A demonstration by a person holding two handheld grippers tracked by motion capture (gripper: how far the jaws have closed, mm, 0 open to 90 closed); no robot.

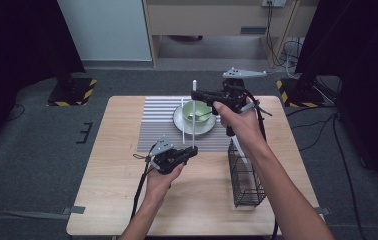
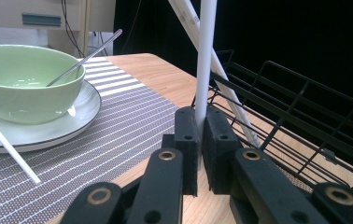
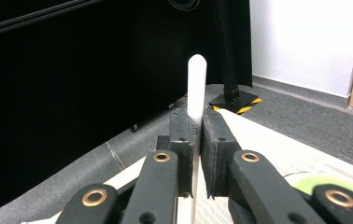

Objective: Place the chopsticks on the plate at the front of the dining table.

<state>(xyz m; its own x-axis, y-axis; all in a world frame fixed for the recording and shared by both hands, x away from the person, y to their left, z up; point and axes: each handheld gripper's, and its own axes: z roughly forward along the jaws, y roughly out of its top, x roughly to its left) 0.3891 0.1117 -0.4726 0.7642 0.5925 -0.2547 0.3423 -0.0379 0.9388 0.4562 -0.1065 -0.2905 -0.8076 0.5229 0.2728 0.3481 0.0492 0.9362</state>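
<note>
High view: the left hand-held gripper (image 1: 193, 149) and right hand-held gripper (image 1: 195, 94) both clamp one white chopstick (image 1: 194, 115), upright above the striped mat (image 1: 159, 125), just in front of the bowl (image 1: 197, 112) on its plate (image 1: 182, 122). A wire basket (image 1: 247, 180) lies on the tabletop (image 1: 117, 190) to the right.

Left gripper view: jaws pinch the stick's lower part; a second chopstick (image 2: 11, 149) leans on the plate, a third (image 2: 226, 88) on the basket.

Right gripper view: jaws closed just below the rounded top.

The stick looks slim, smooth and rigid. With both ends pinched, uneven hand motion could bend it, or it could slip and topple into the bowl.
</note>
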